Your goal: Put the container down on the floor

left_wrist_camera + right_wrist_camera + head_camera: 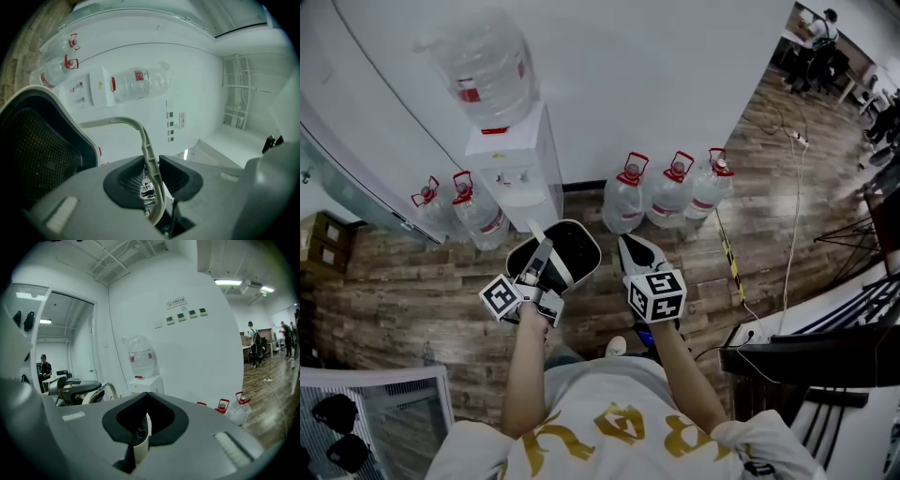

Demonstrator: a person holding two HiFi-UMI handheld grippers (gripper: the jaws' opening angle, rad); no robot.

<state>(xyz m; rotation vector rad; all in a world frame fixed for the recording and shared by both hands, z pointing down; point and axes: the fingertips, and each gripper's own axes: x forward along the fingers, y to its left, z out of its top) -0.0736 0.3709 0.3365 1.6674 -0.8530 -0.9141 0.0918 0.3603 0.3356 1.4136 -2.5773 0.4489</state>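
A: In front of the water dispenser (520,169), above the wooden floor (412,291): where is the container (572,251)?

B: Off the floor as I judge it, hanging from its handle (149,154). Dark body, pale rim, mesh inner wall. Contents cannot be made out.

A: Left gripper (542,249)?

B: Fingers nearly together, pinching the thin pale handle where its arch comes down. The container sits beside them at left in the left gripper view.

A: Right gripper (636,251)?

B: Just beside the container and apparently not touching it. Fingers closed. A pale sliver shows in the slit; I cannot tell what it is.

A: Handling?

B: Judgement only: light, since one pinch carries it. The shell looks stiff, probably plastic. The handle is narrow and smooth, so it may slide or pivot in the pads and let the body swing.

A: Best hold?

B: Mid-arch of the handle, so it hangs level. The rim is the second choice, for steadying. Lower it base first, and let go only once it rests.
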